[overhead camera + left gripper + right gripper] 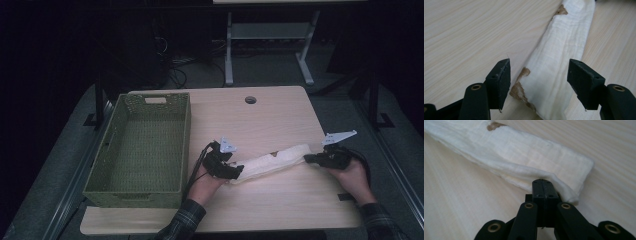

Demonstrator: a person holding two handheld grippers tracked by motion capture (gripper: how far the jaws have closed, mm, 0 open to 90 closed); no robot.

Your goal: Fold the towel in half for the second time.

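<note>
White folded cloth strip with brown patches (274, 160) lies stretched across the pale wooden worktop (260, 120), between two claws.
Right claw (543, 185) is pressed together, pinching the cloth's end fold; left claw (539, 80) stands spread astride the other end, not gripping. Better to close the left squarely over the full width before any pulling. From above, the green perforated plastic basket (142, 145) sits just left; the left gripper view reveals the brown underside.
</note>
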